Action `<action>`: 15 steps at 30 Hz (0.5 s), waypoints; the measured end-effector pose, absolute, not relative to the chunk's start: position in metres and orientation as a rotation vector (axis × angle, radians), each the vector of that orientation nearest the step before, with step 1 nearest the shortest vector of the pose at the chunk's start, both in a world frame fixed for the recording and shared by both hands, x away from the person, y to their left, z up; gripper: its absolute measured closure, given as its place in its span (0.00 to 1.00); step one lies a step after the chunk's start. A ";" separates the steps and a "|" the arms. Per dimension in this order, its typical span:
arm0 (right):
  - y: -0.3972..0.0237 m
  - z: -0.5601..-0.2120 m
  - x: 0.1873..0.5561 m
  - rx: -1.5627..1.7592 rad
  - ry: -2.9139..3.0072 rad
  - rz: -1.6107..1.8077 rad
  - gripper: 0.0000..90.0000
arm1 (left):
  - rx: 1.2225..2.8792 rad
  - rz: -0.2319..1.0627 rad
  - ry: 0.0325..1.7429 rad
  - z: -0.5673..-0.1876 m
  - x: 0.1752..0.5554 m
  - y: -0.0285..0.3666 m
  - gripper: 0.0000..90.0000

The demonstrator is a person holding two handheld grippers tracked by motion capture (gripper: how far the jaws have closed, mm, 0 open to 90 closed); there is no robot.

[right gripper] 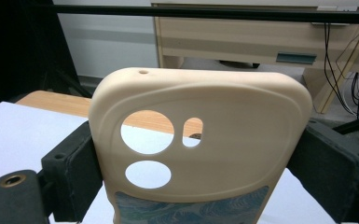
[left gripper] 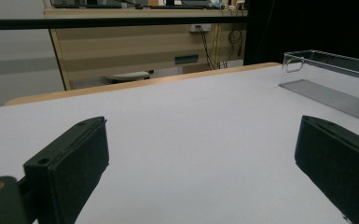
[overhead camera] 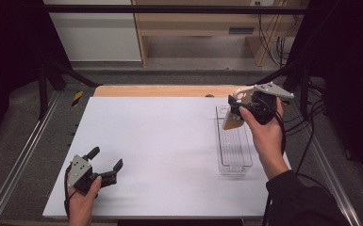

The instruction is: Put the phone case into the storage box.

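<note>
Phone case held over the far end of the long clear tray

Over at the near left corner of the white table [overhead camera: 160,155], the left gripper [overhead camera: 104,165] rests low with its black jaws spread wide and nothing between them, well apart from the work. Moving right, the clear, narrow rectangular plastic tray [overhead camera: 235,146] runs lengthwise from the person's side toward the far edge. Above its far end, the right gripper [overhead camera: 235,109] is clamped on the two long sides of a cream-beige soft phone case with round camera cut-outs [right gripper: 200,144], camera end up. I'd judge the right hand does the placing: the tray sits directly below, and the case must tip to lie along it.
</note>
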State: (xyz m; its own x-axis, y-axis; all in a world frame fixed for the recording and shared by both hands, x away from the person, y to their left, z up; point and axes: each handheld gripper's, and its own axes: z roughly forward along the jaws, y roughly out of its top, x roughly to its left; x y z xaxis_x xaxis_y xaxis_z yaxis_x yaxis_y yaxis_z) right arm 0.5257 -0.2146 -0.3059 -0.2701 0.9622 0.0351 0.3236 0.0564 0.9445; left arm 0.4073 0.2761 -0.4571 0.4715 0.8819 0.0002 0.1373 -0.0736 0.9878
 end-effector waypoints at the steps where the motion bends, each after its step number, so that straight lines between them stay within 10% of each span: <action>1: -0.215 -0.308 0.528 1.309 1.673 1.222 0.12 | 1.540 0.782 0.928 -0.457 0.408 0.276 0.03; 15: -0.212 -0.325 0.553 1.351 1.613 1.196 0.12 | 1.533 0.775 0.930 -0.457 0.407 0.280 0.03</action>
